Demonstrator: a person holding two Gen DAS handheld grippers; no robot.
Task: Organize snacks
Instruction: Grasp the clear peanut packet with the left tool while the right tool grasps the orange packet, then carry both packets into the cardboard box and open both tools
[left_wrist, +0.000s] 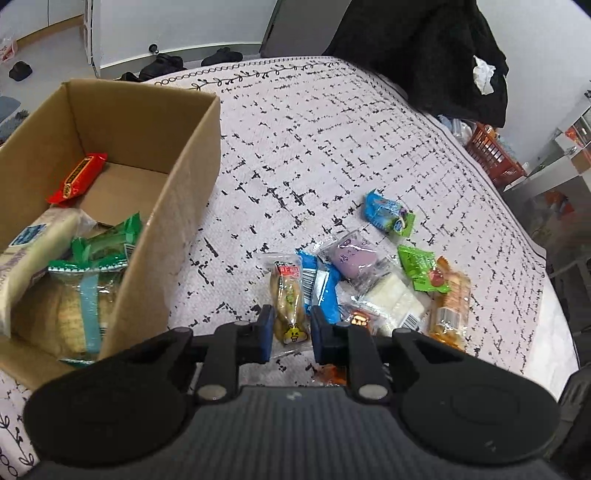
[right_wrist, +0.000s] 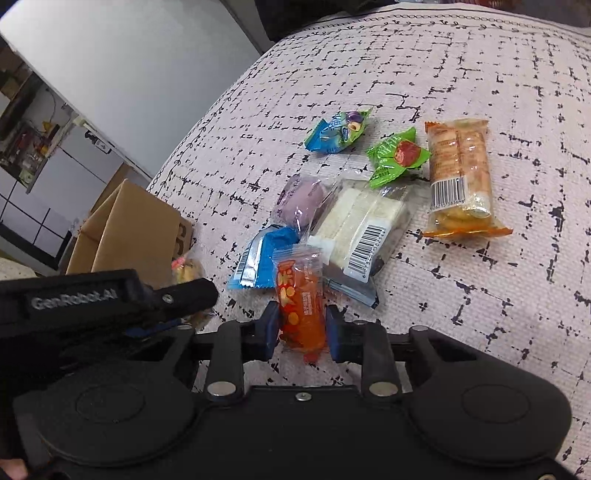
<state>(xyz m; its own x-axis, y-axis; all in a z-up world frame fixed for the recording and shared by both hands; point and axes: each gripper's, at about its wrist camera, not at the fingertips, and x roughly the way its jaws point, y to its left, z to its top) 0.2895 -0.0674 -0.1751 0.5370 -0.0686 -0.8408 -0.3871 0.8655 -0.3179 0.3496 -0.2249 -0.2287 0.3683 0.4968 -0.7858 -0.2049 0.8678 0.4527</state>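
Observation:
Several wrapped snacks lie on a white patterned cloth (left_wrist: 332, 147). My left gripper (left_wrist: 290, 326) is shut on a clear packet of yellowish snacks with a chick sticker (left_wrist: 288, 299). My right gripper (right_wrist: 301, 328) is shut on an orange jelly packet (right_wrist: 301, 310). A cardboard box (left_wrist: 177, 192) stands to the left and holds a red bar (left_wrist: 79, 177), green-wrapped snacks (left_wrist: 107, 247) and a white pack (left_wrist: 33, 251). Loose on the cloth are a blue packet (right_wrist: 258, 258), a purple cake (right_wrist: 299, 203), a white cake (right_wrist: 362, 229), green candies (right_wrist: 399, 155) and an orange biscuit pack (right_wrist: 461, 177).
A black garment (left_wrist: 424, 48) hangs at the far side of the table. A red crate (left_wrist: 491, 155) sits off the right edge. The left gripper's body (right_wrist: 92, 302) shows at the left of the right wrist view, beside the box (right_wrist: 125, 229).

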